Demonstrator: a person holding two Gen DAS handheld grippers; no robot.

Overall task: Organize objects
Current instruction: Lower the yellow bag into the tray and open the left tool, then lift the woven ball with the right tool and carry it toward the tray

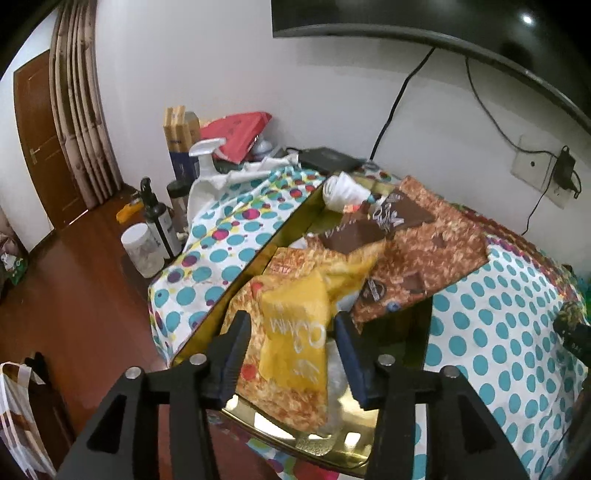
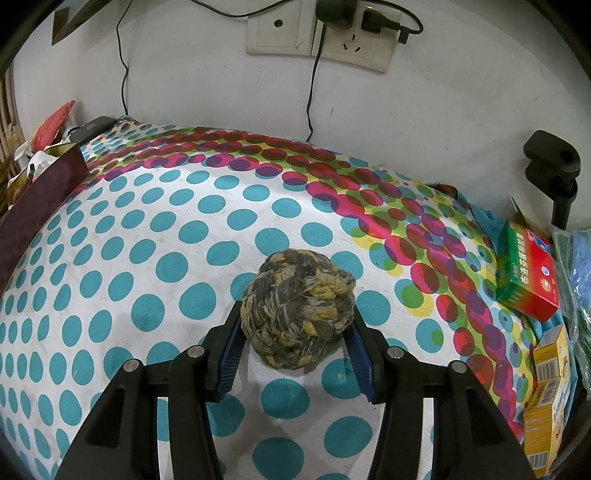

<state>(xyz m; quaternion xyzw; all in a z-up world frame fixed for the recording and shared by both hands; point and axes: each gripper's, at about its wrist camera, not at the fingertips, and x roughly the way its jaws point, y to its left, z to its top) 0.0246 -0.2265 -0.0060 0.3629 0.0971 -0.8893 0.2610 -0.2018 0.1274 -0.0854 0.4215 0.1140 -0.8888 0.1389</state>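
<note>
In the left wrist view, my left gripper [image 1: 293, 325] hangs open over a gold-lined tin box [image 1: 291, 225] on the polka-dot cloth. A yellow snack packet [image 1: 295, 332] lies between the fingers in the box; whether they touch it is unclear. A brown snack packet [image 1: 424, 240] and a white wad [image 1: 341, 192] also lie in the box. In the right wrist view, my right gripper [image 2: 295, 325] has its jaws around a grey-and-yellow braided rope ball [image 2: 297, 308] on the cloth, both pads against its sides.
Bottles and a jar [image 1: 142, 251] stand left of the cloth, with a spray bottle [image 1: 205, 158] and boxes behind. A red-green medicine box [image 2: 528, 273] and yellow boxes [image 2: 546, 402] sit at the right edge. Cables hang from wall sockets [image 2: 317, 33]. The box's dark side [image 2: 40, 195] shows at left.
</note>
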